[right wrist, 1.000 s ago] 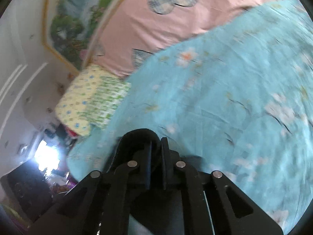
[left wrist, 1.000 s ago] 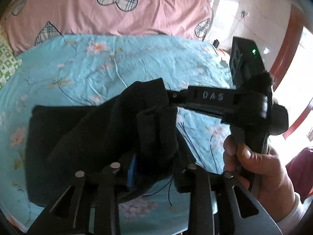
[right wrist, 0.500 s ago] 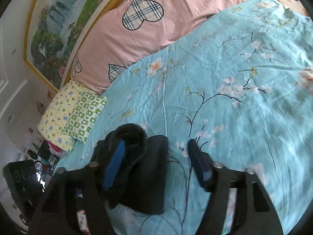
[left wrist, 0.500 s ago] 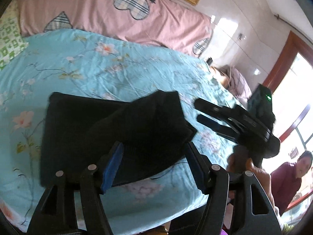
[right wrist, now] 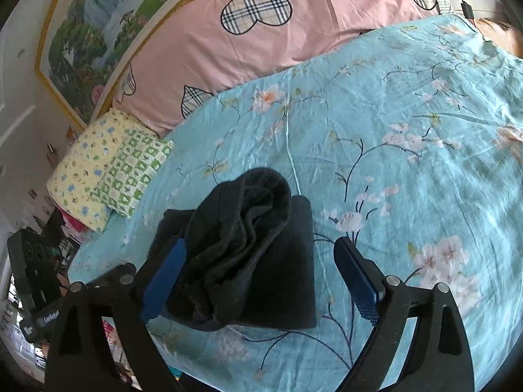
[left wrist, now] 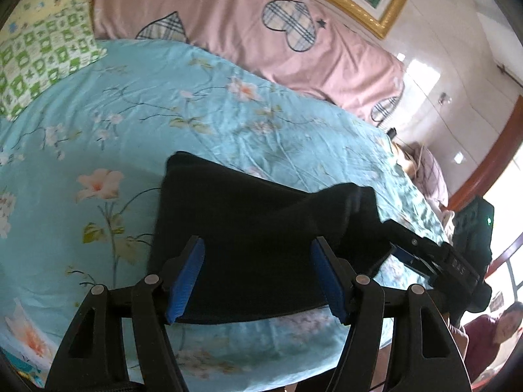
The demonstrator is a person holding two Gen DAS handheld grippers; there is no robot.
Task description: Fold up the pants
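Bedroom scene: 1 bed w/ turquoise floral sheet (right wrist: pixel 392 104), 1 pink cover (right wrist: pixel 261 42) w/ plaid hearts along the far side, 1 yellow/green patterned pillow (right wrist: pixel 108 170) at a corner, 1 gold-framed picture (right wrist: pixel 98 26) on the wall. Seated person (left wrist: pixel 493 330) visible at lower right edge of left wrist view.

Task item: 1 pair of black pants (right wrist: pixel 248 254), folded to a compact, roughly rectangular stack, lying on the sheet near the bed's near edge. Left wrist view: long axis runs left-right across frame, slightly down to the right. Fabric is thick, soft, matte black; base layer lies flat w/ fairly straight edges. Top layer is bunched and rolled into a loose hump w/ visible creases, not flat.

Grippers: 2. Left gripper (left wrist: pixel 256 277) jaws have just been opening; now released, blue pads apart, pants seen between them but not pressed. Right gripper (right wrist: pixel 261 281) jaws have just been opening; now released and wide, left pad just beside the bunched fold, right pad over bare sheet; whether left pad touches cloth cannot be told
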